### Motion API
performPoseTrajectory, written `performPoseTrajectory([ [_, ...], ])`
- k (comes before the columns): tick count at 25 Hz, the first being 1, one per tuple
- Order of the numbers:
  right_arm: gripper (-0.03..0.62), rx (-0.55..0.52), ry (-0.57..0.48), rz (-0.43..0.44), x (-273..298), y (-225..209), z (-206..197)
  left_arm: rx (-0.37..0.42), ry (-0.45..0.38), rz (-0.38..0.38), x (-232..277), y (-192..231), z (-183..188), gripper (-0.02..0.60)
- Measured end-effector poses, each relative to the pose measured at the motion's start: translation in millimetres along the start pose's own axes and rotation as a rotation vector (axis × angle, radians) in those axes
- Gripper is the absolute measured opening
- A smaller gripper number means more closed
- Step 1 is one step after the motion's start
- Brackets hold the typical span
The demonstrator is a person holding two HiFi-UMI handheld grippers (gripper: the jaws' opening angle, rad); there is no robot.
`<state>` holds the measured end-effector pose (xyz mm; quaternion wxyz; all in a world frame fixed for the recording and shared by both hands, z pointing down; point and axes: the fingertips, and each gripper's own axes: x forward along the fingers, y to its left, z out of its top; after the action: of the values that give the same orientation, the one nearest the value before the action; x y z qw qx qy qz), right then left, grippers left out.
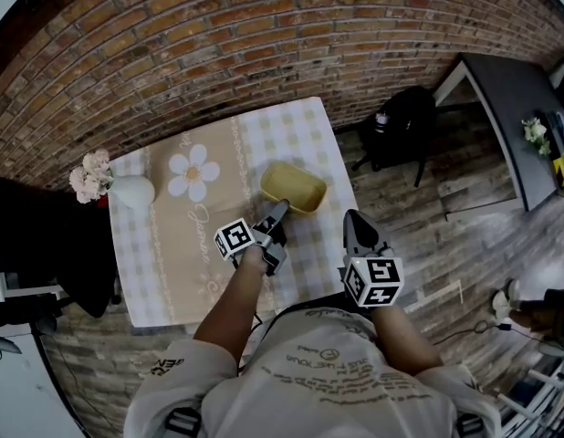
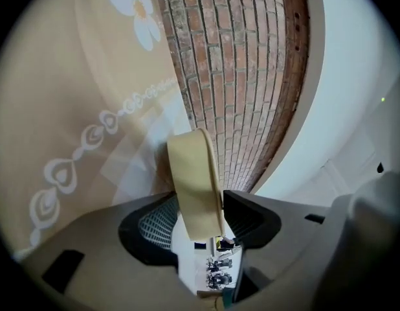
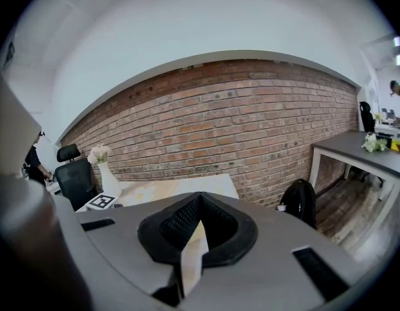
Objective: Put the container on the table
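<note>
A shallow yellow container (image 1: 294,188) rests on the table (image 1: 172,254), on its checked and beige cloth, near the right edge. My left gripper (image 1: 275,215) reaches in from the near side to the container's near rim. In the left gripper view that rim (image 2: 197,180) stands between the jaws of the left gripper (image 2: 200,207); it lies against the right jaw, and a thin gap shows on the left jaw's side. My right gripper (image 1: 358,226) hovers off the table's right edge, holding nothing. In its own view the right gripper (image 3: 199,203) has its tips together.
A white vase of pink flowers (image 1: 127,190) stands at the table's far left corner. A black office chair (image 1: 45,235) sits to the left. A black backpack (image 1: 405,126) lies on the wood floor to the right, near a dark desk (image 1: 510,108). A brick wall runs behind the table.
</note>
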<state>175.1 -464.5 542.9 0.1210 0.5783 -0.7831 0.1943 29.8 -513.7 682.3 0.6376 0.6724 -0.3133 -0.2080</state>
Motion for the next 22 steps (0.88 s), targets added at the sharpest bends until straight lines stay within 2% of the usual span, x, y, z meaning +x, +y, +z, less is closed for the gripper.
performPoseTrajectory([
  [5,0.002,-0.006,-0.006,0.002,-5,3,1,0.015,-0.028,0.063,-13,9,3,0.210],
  [9,0.002,0.003,-0.019,0.009,-10,8,3,0.069,-0.016,0.110,-23,9,0,0.212],
  [16,0.002,-0.001,-0.036,0.025,-17,20,3,0.150,-0.015,0.253,-41,24,-1,0.239],
  [19,0.002,-0.001,-0.039,0.028,-22,23,1,0.186,-0.026,0.300,-49,24,1,0.279],
  [22,0.002,-0.002,-0.043,0.026,-27,25,1,0.238,-0.022,0.395,-58,29,2,0.296],
])
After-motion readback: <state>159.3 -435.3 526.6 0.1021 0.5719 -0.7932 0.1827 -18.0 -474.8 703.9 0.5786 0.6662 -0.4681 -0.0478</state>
